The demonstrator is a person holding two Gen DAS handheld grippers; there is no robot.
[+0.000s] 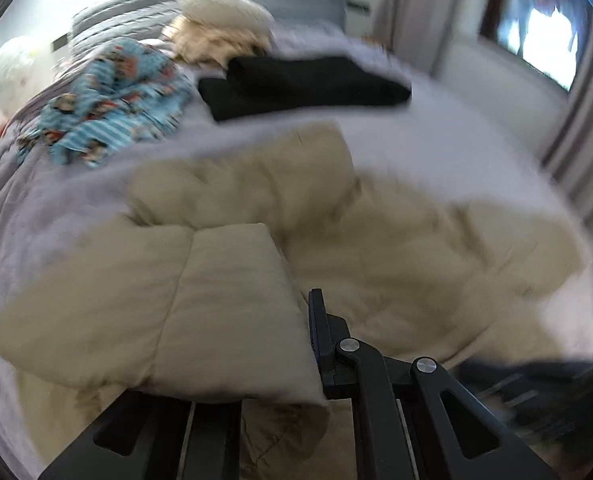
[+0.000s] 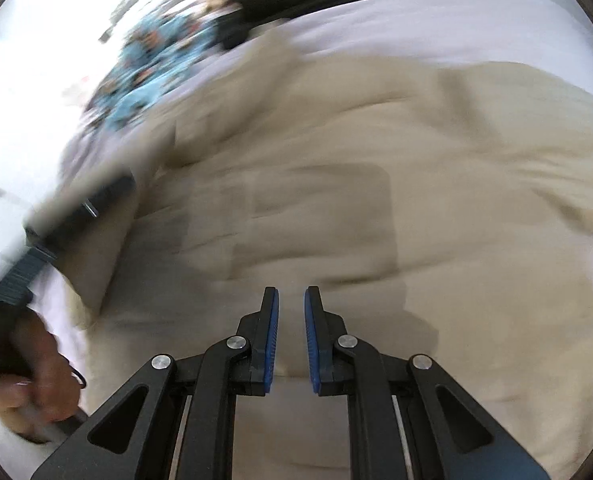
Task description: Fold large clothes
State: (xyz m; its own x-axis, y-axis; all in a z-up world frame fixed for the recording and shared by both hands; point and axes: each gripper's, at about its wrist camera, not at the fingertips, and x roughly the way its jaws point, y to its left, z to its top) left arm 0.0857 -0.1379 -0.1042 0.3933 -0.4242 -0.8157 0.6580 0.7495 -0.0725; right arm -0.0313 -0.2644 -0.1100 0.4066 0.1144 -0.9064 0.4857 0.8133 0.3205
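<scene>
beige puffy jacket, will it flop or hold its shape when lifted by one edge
The beige jacket will likely sag: the flap over the left gripper drapes limply. Its quilted puffiness suggests it is light for its bulk. The padding may spring folds back open.

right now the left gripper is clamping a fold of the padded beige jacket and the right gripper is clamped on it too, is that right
Not quite. The left gripper does clamp a fold of the padded beige jacket, but the right gripper holds nothing: the right wrist view shows its blue-padded fingers parted above the jacket with an empty gap between them.
</scene>
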